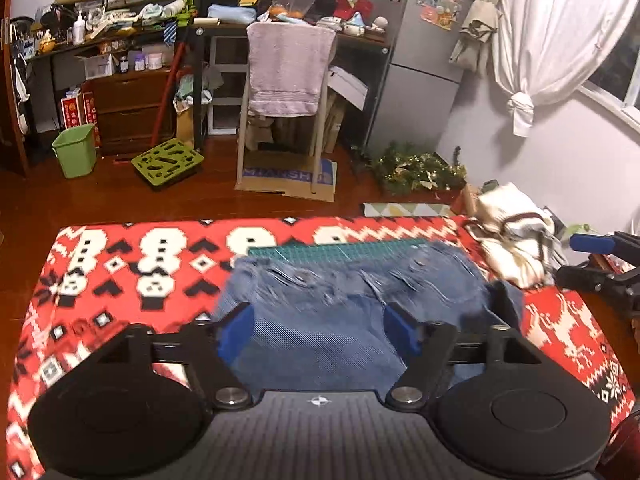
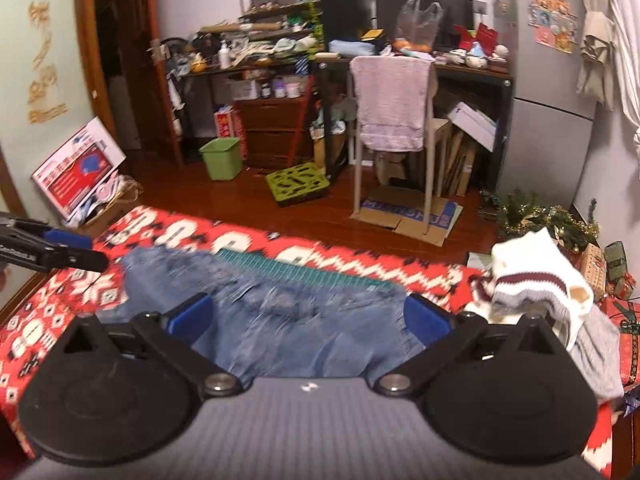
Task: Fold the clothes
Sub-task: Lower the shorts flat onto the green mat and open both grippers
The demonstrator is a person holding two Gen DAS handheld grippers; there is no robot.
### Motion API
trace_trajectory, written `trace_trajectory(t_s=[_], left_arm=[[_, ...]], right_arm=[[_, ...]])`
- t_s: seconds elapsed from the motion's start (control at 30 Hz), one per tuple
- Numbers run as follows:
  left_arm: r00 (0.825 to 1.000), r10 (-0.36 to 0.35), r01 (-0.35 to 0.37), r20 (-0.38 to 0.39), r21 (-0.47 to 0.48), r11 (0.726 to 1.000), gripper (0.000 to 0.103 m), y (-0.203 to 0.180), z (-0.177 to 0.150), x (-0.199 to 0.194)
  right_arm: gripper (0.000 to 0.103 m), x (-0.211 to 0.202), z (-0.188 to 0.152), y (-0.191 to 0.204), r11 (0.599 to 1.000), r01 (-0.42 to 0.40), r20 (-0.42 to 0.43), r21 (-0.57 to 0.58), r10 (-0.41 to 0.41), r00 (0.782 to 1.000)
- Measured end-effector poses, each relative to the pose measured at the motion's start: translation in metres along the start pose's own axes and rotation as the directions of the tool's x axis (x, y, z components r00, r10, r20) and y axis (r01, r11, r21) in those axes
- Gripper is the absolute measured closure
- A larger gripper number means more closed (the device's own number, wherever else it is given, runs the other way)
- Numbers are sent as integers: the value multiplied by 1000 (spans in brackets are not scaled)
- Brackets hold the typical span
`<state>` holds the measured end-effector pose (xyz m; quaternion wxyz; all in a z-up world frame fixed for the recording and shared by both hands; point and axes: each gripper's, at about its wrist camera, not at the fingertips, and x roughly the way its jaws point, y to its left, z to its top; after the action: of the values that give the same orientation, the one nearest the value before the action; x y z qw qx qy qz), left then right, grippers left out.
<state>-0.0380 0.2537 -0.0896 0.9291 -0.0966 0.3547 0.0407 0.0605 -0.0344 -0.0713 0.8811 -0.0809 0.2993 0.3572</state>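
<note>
Frayed blue denim garment (image 1: pixel 344 300) motion-blurred, near edge hidden behind gripper body; green cutting mat (image 1: pixel 336 249) mostly covered by it.

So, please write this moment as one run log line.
denim shorts: flat on red patterned cloth | left gripper: open | right gripper: open

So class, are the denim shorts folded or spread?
Spread: the denim shorts lie flat across the red patterned cloth, frayed hems showing, no fold visible.

I see a table covered by a red patterned cloth (image 1: pixel 120 272). On it lie a green cutting mat (image 1: pixel 340 249), frayed blue denim shorts (image 1: pixel 340 304) overlapping the mat, and a heap of white clothes (image 1: pixel 516 240) beside them.
</note>
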Motion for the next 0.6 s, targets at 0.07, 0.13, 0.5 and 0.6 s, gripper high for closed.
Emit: trace_trajectory(t_s=[0.07, 0.13, 0.5, 0.6], left_arm=[[1000, 12, -12, -3, 9, 1000, 30, -13, -15, -3], [999, 41, -41, -20, 5, 999, 28, -25, -29, -4], [989, 122, -117, -87, 67, 991, 18, -68, -91, -11], [990, 100, -92, -101, 88, 992, 18, -77, -100, -17]], right_arm=[[0, -8, -14, 14, 1000, -6, -13, 4, 6, 1000], [0, -15, -30, 30, 1000, -4, -25, 4, 4, 1000], [0, -40, -105, 83, 993, 121, -101, 11, -119, 988], [0, -48, -110, 75, 988, 131, -141, 86, -118, 983]])
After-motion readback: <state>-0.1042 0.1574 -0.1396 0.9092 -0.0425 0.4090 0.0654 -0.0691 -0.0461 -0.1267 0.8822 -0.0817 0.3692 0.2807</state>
